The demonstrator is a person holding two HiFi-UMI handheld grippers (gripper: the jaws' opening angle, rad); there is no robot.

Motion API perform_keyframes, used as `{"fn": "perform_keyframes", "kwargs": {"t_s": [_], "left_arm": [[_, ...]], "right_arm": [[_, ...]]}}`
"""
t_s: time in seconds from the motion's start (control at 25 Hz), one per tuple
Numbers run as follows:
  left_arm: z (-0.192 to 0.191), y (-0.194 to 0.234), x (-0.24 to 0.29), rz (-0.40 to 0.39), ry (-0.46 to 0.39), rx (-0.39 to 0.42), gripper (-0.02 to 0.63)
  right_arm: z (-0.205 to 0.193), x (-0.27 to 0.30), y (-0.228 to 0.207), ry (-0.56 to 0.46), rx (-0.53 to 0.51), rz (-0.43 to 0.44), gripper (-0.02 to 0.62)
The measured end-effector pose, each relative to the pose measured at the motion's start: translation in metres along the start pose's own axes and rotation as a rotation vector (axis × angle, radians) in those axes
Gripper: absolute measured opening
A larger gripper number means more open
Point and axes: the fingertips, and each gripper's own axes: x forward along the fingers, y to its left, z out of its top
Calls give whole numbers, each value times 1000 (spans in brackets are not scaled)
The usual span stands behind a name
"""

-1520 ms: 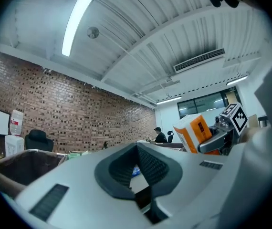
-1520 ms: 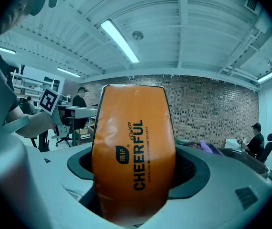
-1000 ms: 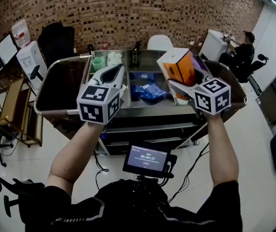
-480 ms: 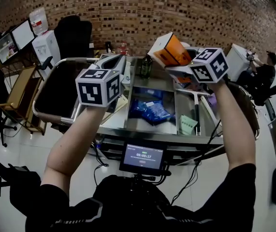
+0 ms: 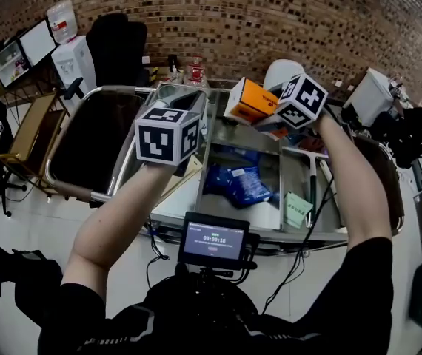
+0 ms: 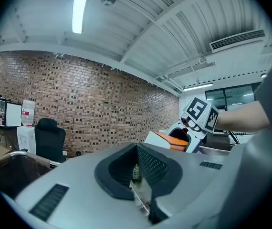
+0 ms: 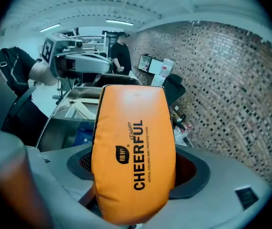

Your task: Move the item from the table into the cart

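An orange pack (image 5: 248,100) with "CHEERFUL" printed on it (image 7: 132,142) is clamped between the pads of my right gripper (image 5: 259,108), which tilts downward above the far middle of the steel cart (image 5: 218,224). In the right gripper view the pack fills the space between the jaws of my right gripper (image 7: 133,162). My left gripper (image 5: 191,100) hovers level over the cart's left side, shut with nothing in it. In the left gripper view, the left gripper (image 6: 137,173) points at the brick wall, and the other gripper with the orange pack (image 6: 167,141) shows at the right.
The cart's middle tray holds blue packets (image 5: 237,183); its right tray holds a green item (image 5: 296,207) and a long-handled tool (image 5: 313,180). A dark bin (image 5: 92,143) hangs on the cart's left. Bottles (image 5: 195,71) stand at the far end. A person (image 5: 411,124) sits far right.
Both grippers came further over the cart. The right gripper tipped downward and sank with the orange pack; the left gripper shifted slightly right, still shut.
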Motion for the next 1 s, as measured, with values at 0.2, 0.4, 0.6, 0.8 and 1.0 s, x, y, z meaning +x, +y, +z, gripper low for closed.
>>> {"fn": "perform_keyframes", "kwargs": {"t_s": [0.2, 0.4, 0.6, 0.8, 1.0], "left_arm": [[-10, 60, 53, -8, 19, -16, 8], [-24, 72, 71, -20, 16, -12, 8], [-35, 74, 78, -34, 26, -11, 8], [-41, 77, 80, -31, 30, -10, 8], [-51, 79, 82, -26, 48, -8, 8]], "right_arm": [[-7, 84, -47, 107, -18, 114, 380], [-26, 129, -51, 160, -47, 182, 380], [-37, 156, -51, 193, -59, 206, 382], [-56, 175, -44, 250, -52, 247, 385], [-64, 186, -41, 261, -37, 262, 390]]}}
